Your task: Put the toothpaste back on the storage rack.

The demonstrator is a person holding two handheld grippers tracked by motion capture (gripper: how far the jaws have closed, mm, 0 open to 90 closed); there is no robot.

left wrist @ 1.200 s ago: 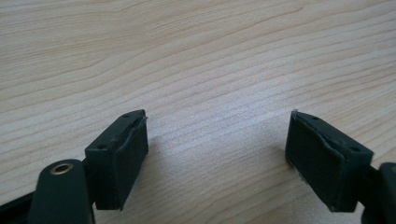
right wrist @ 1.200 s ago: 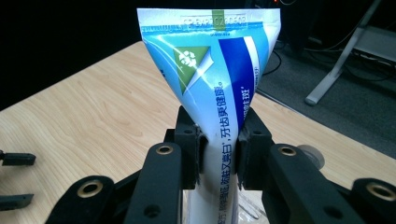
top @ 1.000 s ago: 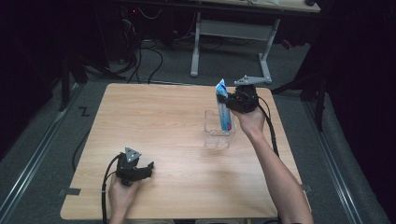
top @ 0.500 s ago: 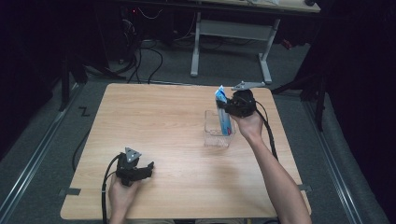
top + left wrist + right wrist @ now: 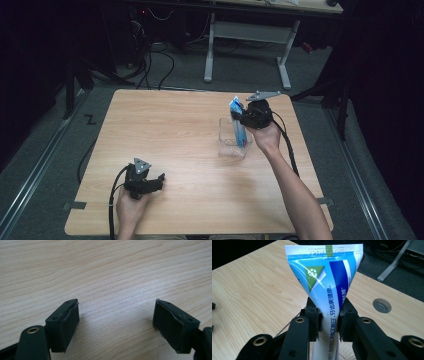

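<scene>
The wooden table [image 5: 165, 135] carries a clear plastic cup [image 5: 233, 140] toward its right side, and the work in hand looks to be standing a toothpaste tube [image 5: 238, 125] in that cup. The right gripper [image 5: 245, 119] has its jaws clamped on the tube's body, crimped end up, and in the high view the lower part of the tube is already inside the cup. The right gripper view shows the flat seal of the toothpaste tube [image 5: 324, 270] well above the pads, which pinch the narrower middle.

To finish well, I would lower the tube straight down until the cap end rests on the cup floor, keeping it away from the thin rim, since a light cup like this would probably tip or slide under a sideways push. Let go only once the tube leans against the wall, then lift the jaws up and clear of the crimped end.

The left gripper [image 5: 159, 181] rests near the front left of the table, jaws wide apart over bare wood with nothing between them; it could steady the cup if it shifts
</scene>
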